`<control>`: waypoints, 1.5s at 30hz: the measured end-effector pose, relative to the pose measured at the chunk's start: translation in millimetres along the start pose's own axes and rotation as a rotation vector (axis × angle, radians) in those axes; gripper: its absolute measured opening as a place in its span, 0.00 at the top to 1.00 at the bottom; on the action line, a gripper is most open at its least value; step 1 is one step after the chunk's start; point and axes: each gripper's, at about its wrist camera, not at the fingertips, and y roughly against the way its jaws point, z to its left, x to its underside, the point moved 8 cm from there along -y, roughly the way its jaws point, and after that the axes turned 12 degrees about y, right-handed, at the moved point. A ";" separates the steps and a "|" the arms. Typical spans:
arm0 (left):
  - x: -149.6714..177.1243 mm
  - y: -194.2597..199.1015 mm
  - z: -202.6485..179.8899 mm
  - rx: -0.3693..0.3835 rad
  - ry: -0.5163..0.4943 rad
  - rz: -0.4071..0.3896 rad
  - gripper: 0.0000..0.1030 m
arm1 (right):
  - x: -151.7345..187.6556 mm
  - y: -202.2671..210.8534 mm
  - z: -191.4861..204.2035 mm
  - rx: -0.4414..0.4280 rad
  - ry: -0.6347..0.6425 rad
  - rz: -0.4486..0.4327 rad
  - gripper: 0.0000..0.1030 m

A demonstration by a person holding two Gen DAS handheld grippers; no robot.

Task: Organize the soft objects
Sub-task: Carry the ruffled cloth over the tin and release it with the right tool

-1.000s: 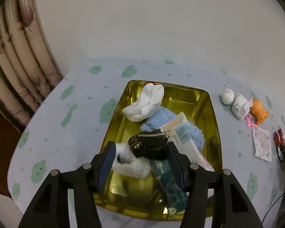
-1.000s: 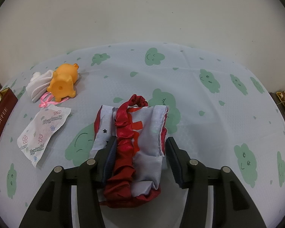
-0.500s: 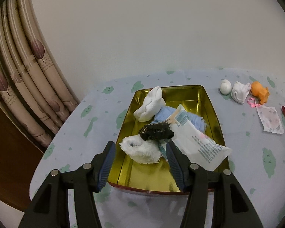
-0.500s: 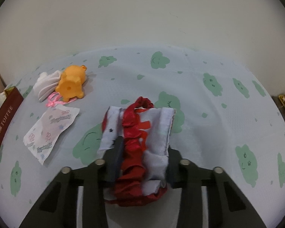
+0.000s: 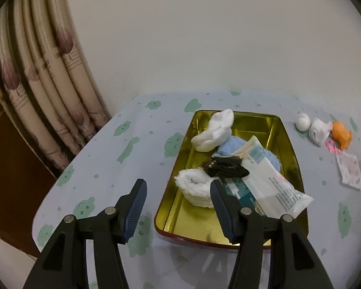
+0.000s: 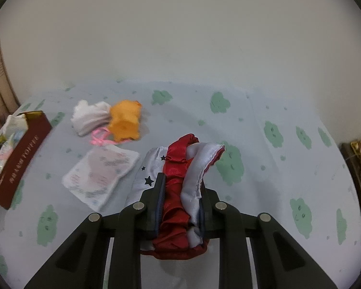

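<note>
satin pouch (image 6: pixel 178 187) pinched, lengthwise probably away from camera

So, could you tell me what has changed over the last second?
The right gripper closed on the red-and-white satin pouch and lifted it slightly. The left gripper, open and empty, drew back from the gold tray. The tray's contents and the orange toy stayed put.

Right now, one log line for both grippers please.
left gripper: open, empty, near gold tray | right gripper: jaws shut on red-and-white satin pouch | pouch not in tray
</note>
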 end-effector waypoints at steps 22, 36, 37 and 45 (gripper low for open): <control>-7.9 -9.8 55.0 -0.069 0.230 0.031 0.45 | -107.5 24.0 211.8 -0.311 0.244 -0.103 0.80; -8.3 -11.0 56.5 -0.060 0.244 0.035 0.45 | -139.6 -15.5 308.7 -0.389 0.297 -0.050 0.80; -8.3 -11.2 56.0 -0.061 0.241 0.034 0.45 | -140.4 -19.3 310.7 -0.381 0.300 -0.046 0.80; -7.6 -12.8 53.1 -0.057 0.231 0.037 0.45 | -146.3 -45.8 318.4 -0.352 0.297 -0.004 0.76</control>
